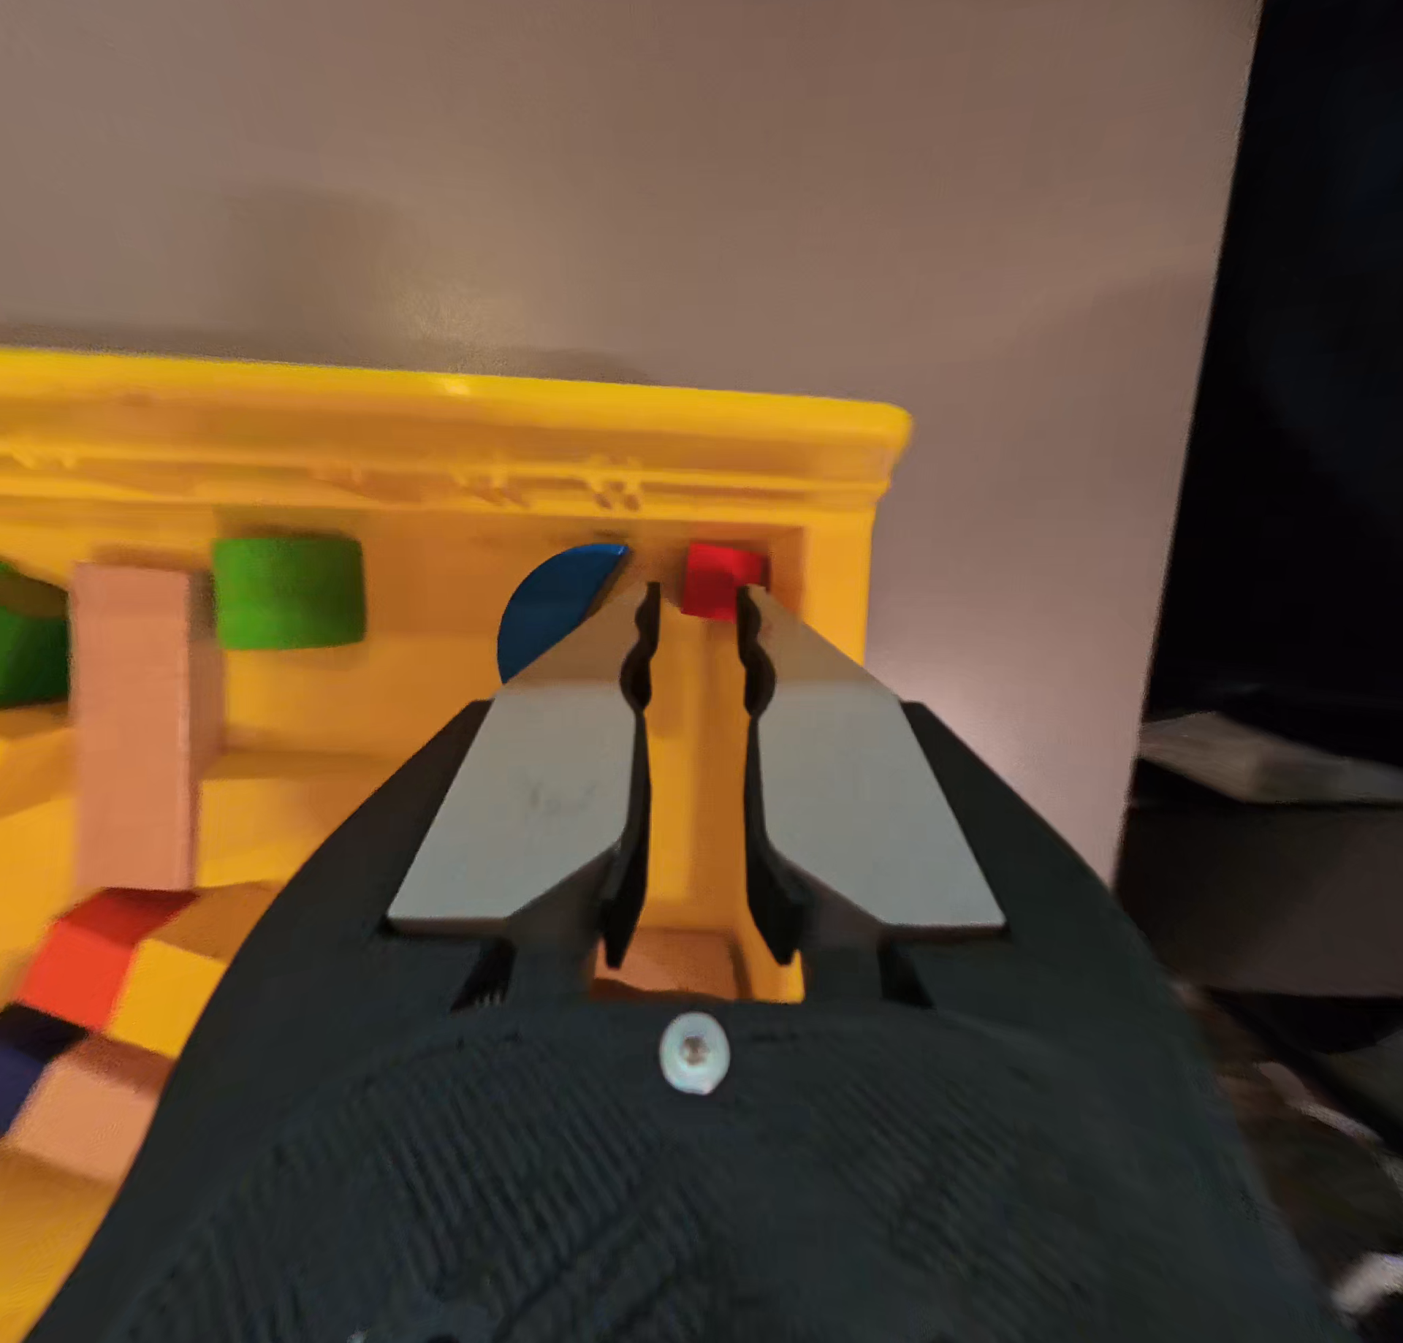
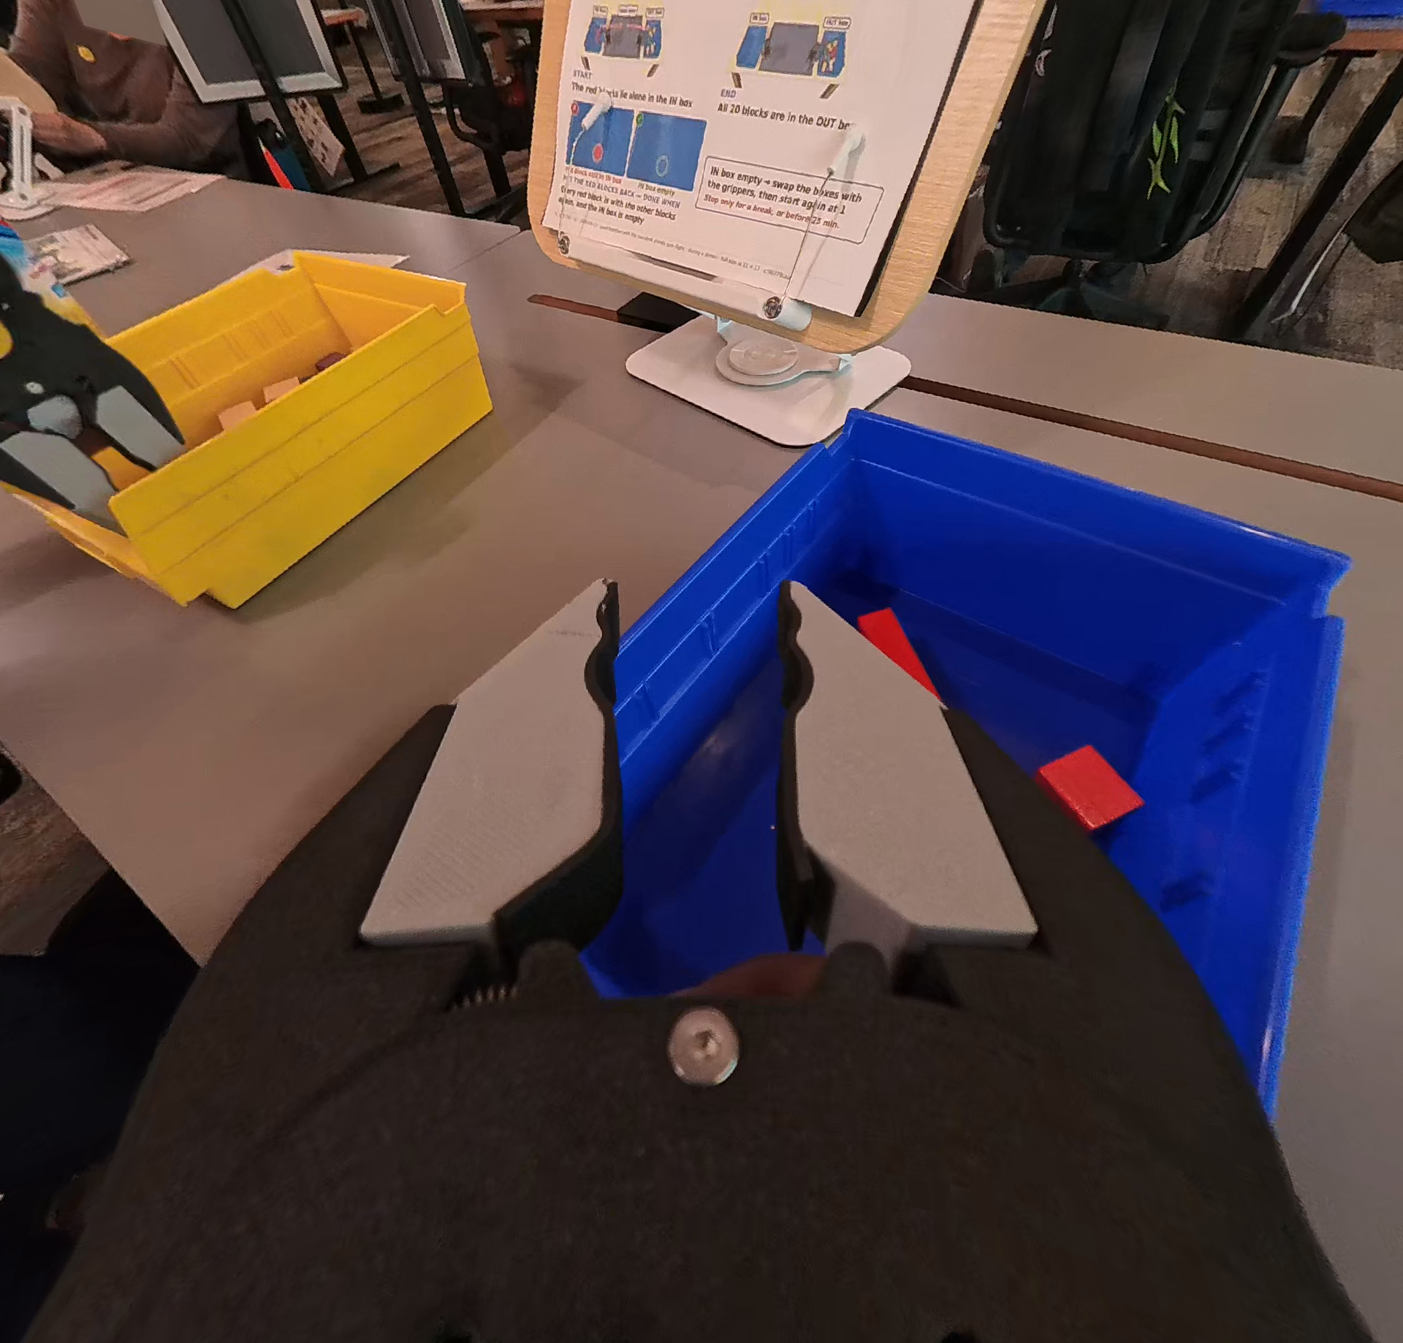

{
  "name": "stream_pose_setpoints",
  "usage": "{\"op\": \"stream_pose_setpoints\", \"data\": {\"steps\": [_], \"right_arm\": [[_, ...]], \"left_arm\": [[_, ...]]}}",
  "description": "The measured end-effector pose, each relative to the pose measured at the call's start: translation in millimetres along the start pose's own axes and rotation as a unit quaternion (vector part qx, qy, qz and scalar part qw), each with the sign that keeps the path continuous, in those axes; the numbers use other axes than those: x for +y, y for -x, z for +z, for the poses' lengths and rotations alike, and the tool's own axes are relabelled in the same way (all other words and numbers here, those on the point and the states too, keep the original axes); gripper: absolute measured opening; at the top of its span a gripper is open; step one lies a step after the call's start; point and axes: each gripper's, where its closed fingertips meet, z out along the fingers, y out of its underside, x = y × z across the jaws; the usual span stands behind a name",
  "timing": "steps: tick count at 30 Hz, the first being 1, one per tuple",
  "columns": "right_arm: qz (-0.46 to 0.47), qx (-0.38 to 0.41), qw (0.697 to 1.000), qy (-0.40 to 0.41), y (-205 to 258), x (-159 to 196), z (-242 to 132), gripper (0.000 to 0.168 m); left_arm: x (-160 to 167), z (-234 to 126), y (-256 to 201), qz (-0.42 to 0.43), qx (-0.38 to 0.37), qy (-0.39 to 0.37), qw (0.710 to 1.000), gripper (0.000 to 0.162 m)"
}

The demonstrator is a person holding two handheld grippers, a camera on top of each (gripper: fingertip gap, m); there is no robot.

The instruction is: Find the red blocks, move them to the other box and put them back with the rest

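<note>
Yellow box point(image 1: 455, 426) walls close round the left gripper point(image 1: 695, 593).
Its jaws stand narrowly parted, empty, a red block point(image 1: 717, 578) beyond near the corner; the right gripper point(image 2: 695, 597), open and empty, straddles the blue box point(image 2: 1063, 502) wall near two red blocks point(image 2: 1089, 786).

yellow box point(image 2: 304, 426), blue box point(image 2: 1215, 699), red blocks point(image 2: 1089, 786)

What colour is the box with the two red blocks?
Blue box, seen best in the right wrist view.

The right claw point(image 2: 695, 608) hangs agape over the blue box point(image 2: 1063, 517) holding red blocks point(image 2: 1089, 786).
</note>
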Motion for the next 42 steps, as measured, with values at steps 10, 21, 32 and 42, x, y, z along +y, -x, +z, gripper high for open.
{"op": "stream_pose_setpoints", "data": {"steps": [10,21,32,42], "right_arm": [[-0.009,-0.008,1.000,-0.003,1,-2,-1,0.040],[-0.020,-0.010,1.000,-0.021,6,-11,-18,0.040],[-0.036,-0.020,0.999,-0.013,20,-10,-16,0.040],[-0.047,-0.024,0.999,-0.016,27,-12,-20,0.040]], "left_arm": [[1,14,6,-0.240,0.047,-0.012,0.970,0.039],[52,-24,45,-0.229,-0.109,0.076,0.964,0.033],[36,2,15,-0.250,-0.035,0.062,0.966,0.044],[55,-2,30,-0.221,-0.093,0.103,0.965,0.029]]}}
